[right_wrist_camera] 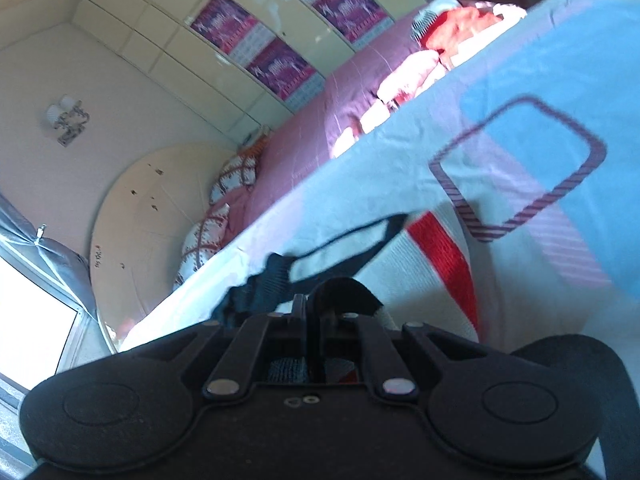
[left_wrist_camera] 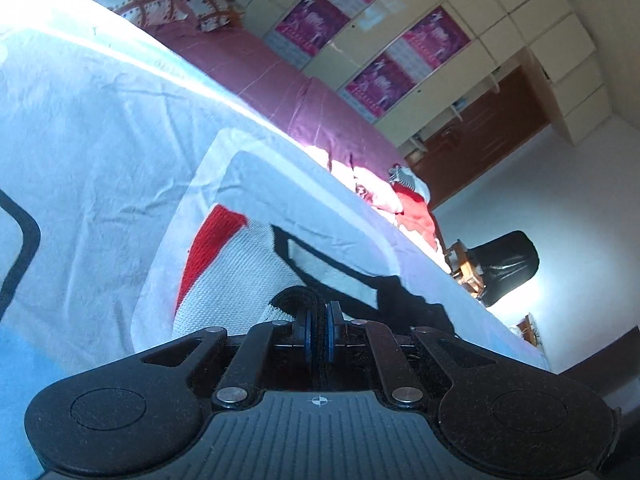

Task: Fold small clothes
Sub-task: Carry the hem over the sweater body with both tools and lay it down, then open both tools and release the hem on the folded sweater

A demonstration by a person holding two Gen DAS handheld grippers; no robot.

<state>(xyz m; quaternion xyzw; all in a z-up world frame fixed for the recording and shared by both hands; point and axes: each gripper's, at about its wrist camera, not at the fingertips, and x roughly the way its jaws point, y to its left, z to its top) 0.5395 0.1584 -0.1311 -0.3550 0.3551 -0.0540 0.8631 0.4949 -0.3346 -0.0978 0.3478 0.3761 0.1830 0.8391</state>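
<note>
Item under handling: a small white knit garment (left_wrist_camera: 240, 264) with a red stripe (left_wrist_camera: 208, 248) and black trim (left_wrist_camera: 320, 264). It lies on the pale blue and white bed sheet (left_wrist_camera: 100, 140), near the sheet's far edge. The right wrist view shows the same garment (right_wrist_camera: 420, 272), its black strap loop (right_wrist_camera: 352, 240) raised off the sheet.

Left hand-held gripper (left_wrist_camera: 319, 332): jaws drawn almost together, with the garment's black-edged hem clamped between the blue pads (left_wrist_camera: 307, 332).

Right hand-held gripper (right_wrist_camera: 314, 320): jaws likewise nearly closed, gripping a fold of the black trim that bulges above the fingertips.

Surroundings: beyond the sheet, a purple bedspread (left_wrist_camera: 272, 76) carrying patterned pillows (left_wrist_camera: 152, 0) and a heap of red and pink clothes (left_wrist_camera: 404, 200). Cream wardrobe doors (left_wrist_camera: 460, 12) with magenta posters stand behind the bed. A wall lamp (right_wrist_camera: 66, 118) is fixed to the wall left of them.
</note>
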